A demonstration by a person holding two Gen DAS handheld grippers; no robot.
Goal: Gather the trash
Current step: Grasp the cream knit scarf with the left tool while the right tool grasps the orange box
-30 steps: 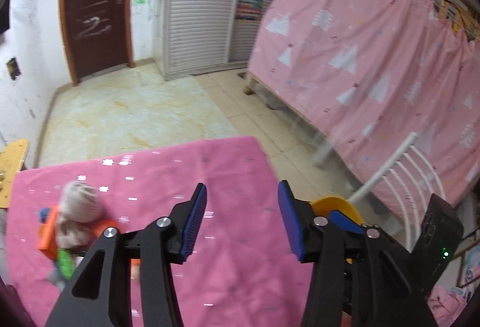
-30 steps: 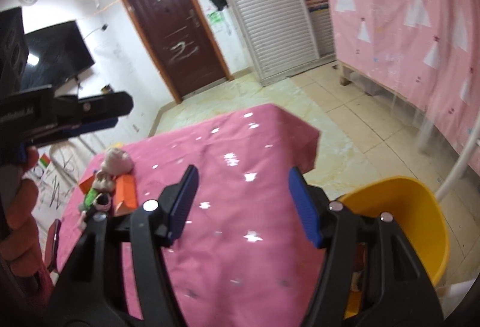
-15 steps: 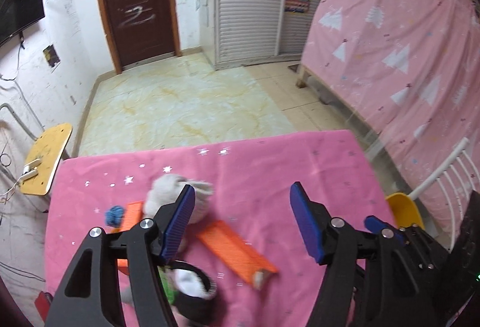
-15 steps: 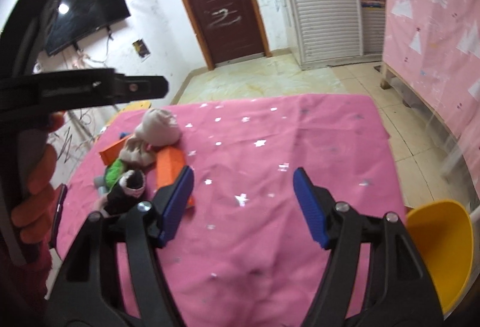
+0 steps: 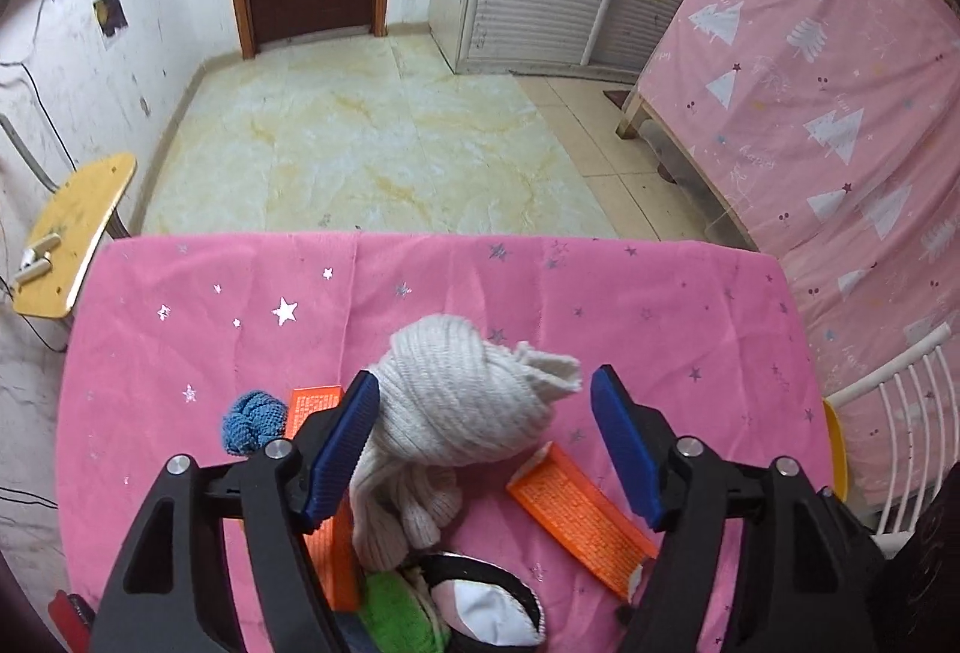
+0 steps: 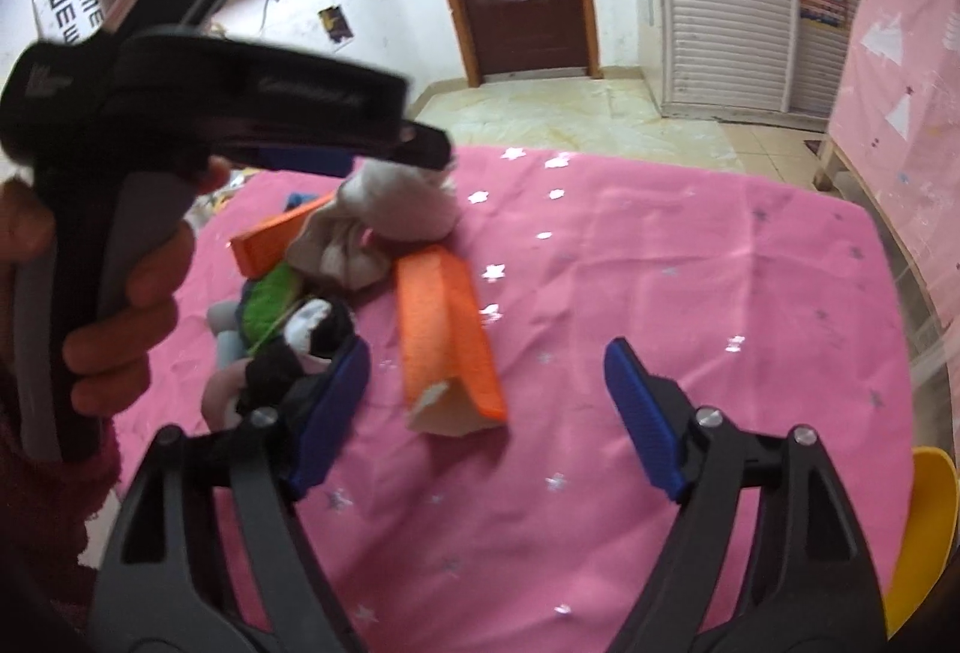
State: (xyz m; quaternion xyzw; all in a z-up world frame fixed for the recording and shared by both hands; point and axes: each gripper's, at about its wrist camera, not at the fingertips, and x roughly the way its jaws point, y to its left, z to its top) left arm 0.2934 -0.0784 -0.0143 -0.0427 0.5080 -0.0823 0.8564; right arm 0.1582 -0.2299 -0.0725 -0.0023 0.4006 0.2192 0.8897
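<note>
A pile lies on the pink star cloth (image 5: 540, 293): a cream knitted bundle (image 5: 462, 401), two orange cartons (image 5: 579, 515), a blue knitted ball (image 5: 252, 419), a green piece (image 5: 396, 617) and a black-and-white sock (image 5: 486, 605). My left gripper (image 5: 486, 443) hangs over the pile with its jaws opening. The cream bundle shows between its blue pads, which do not press on it. My right gripper (image 6: 486, 413) is opening too, just short of the torn end of an orange carton (image 6: 444, 335), holding nothing. The right wrist view shows the left gripper (image 6: 429, 146) in a hand, above the cream bundle (image 6: 396, 209).
A yellow bin (image 6: 924, 527) stands off the table's right edge, also seen as the yellow bin (image 5: 837, 443) beside a white rail (image 5: 900, 395). A pink-curtained bed (image 5: 840, 83) lies to the right and a small wooden table (image 5: 72, 227) to the left. Tiled floor lies beyond the table's far edge.
Both views have swung away from the yellow bin and come in over the pile. Both pairs of jaws have widened. The cream bundle now shows between the left fingers.
</note>
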